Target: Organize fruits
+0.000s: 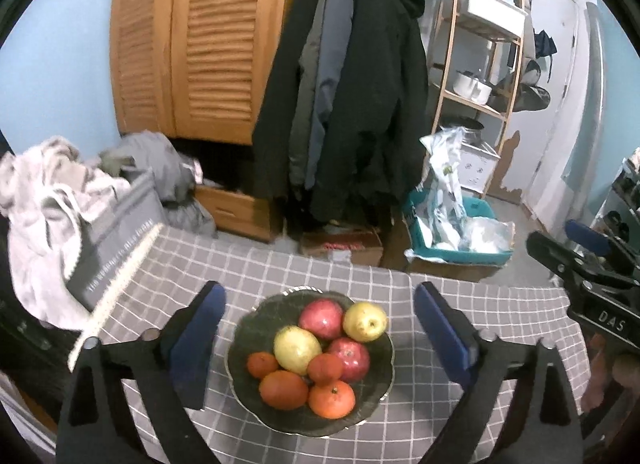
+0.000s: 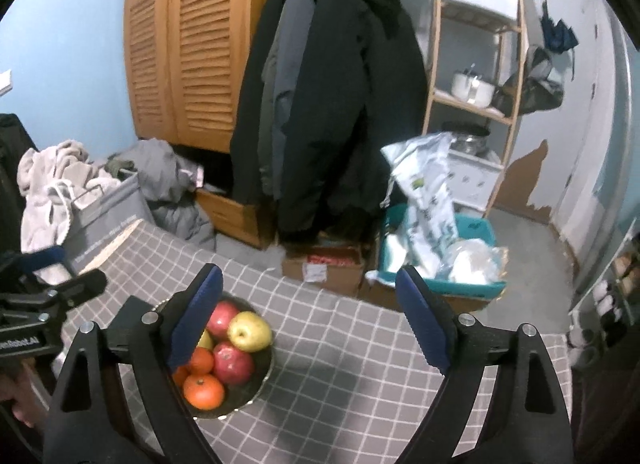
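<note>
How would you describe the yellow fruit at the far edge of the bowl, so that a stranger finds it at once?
On the table with the grey checked cloth stands a dark bowl of fruit. At its far right edge lies a yellow fruit, beside a red apple. Unlike the other yellow fruit in the middle, it touches no oranges.

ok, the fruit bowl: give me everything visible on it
The bowl is dark, shallow and round with a wavy, lighter-edged rim, looking like glazed or glassy ware. It sits upright on the grey checked tablecloth. It holds two red apples, two yellow-green pear-like fruits and four orange citrus, piled touching each other. Neither gripper touches it; the left gripper hangs over it, jaws wide and empty.
</note>
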Demonstrator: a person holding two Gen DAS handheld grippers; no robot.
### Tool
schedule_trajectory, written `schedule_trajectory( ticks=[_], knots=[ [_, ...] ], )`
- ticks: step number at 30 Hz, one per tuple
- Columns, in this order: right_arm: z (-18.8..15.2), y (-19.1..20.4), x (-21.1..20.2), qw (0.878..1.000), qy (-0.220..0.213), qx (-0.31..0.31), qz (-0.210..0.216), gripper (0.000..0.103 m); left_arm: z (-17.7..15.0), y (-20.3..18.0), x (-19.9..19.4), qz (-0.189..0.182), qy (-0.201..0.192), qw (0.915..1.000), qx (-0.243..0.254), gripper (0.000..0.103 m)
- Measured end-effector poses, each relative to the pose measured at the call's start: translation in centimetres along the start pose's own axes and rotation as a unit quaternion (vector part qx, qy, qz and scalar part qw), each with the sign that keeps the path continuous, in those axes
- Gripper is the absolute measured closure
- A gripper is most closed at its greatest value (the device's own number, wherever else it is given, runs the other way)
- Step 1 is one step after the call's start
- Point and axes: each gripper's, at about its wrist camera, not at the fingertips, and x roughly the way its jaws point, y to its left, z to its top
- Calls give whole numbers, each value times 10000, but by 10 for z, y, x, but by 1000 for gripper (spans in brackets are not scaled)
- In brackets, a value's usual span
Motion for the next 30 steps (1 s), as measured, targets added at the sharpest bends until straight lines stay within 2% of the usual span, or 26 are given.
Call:
schedule_trajectory(
  ticks=[13,30],
  knots=[
    [-4,-16,-47,9991,-352,221,34,15,18,-16,-45,-76,-574,9981,206,1],
    [0,-22,-62,9982,-528,294,60,15,23,-24,-57,-146,-674,9973,233,1]
  ],
)
